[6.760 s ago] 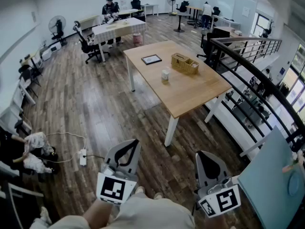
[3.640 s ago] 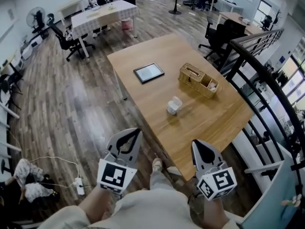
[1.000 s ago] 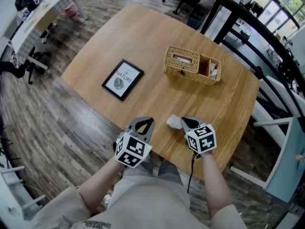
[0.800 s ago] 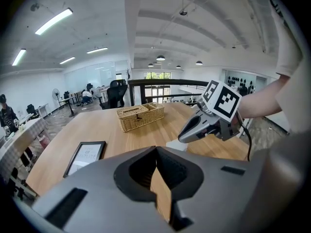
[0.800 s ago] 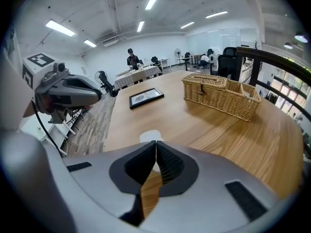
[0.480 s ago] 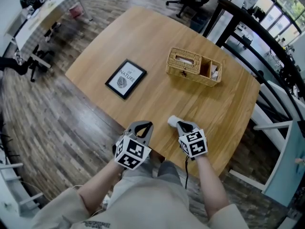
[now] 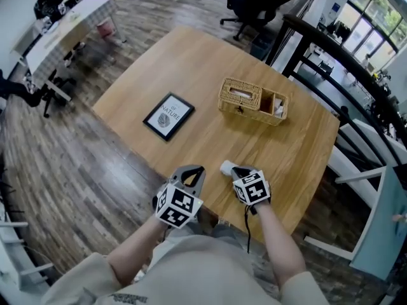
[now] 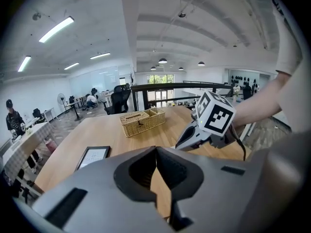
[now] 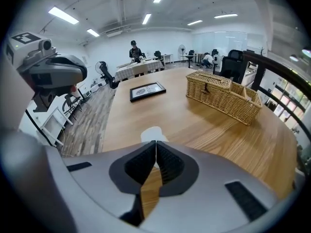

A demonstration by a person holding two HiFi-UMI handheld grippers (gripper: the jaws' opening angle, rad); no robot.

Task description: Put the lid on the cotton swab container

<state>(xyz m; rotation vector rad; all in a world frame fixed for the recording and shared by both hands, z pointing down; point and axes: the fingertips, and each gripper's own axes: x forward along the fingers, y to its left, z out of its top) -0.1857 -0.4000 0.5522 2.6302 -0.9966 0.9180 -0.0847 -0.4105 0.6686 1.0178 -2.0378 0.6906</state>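
Currently the white cotton swab container (image 7: 226,167) stands on the wooden table (image 7: 191,62), near its front edge. The right gripper (image 7: 239,170) sits just beside the container. Its jaws are pressed together with nothing between them, and the container (image 9: 152,133) shows immediately beyond their tips; contact cannot be confirmed. The left gripper (image 7: 194,170) is over the table's front edge, to the left of the container and apart from it, jaws likewise closed and empty. Farther back on the table lie a framed picture (image 7: 168,117) and a wicker basket (image 7: 252,100).
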